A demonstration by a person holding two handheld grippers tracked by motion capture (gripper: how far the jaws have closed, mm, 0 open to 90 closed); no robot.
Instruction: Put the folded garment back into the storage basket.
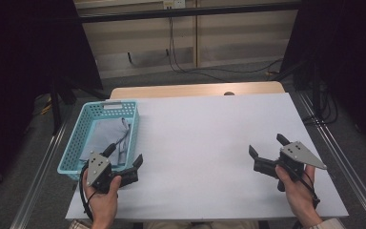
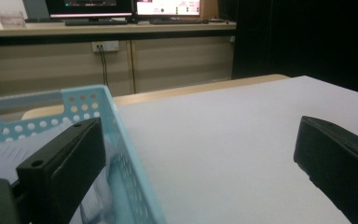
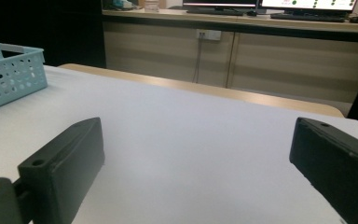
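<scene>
A light blue perforated basket [image 1: 85, 125] stands at the left of the white table top [image 1: 205, 138]. Inside it lies a pale grey folded item [image 1: 106, 136] with a dark cord on it. My left gripper [image 1: 124, 156] is open at the basket's near right corner, one jaw over the basket's inside and the other over the table. In the left gripper view the basket wall [image 2: 93, 100] runs between the wide-apart jaws of that gripper [image 2: 198, 135]. My right gripper [image 1: 267, 145] is open over bare table at the right, nothing between its jaws [image 3: 196, 135]. The basket [image 3: 9, 74] is far off to its left.
A wooden table edge [image 1: 195, 89] shows beyond the white top. Behind it are beige cabinets [image 3: 303, 60] with cables [image 1: 171, 43] hanging down to the floor, and monitors [image 2: 168, 7] on a counter. Dark curtains flank both sides.
</scene>
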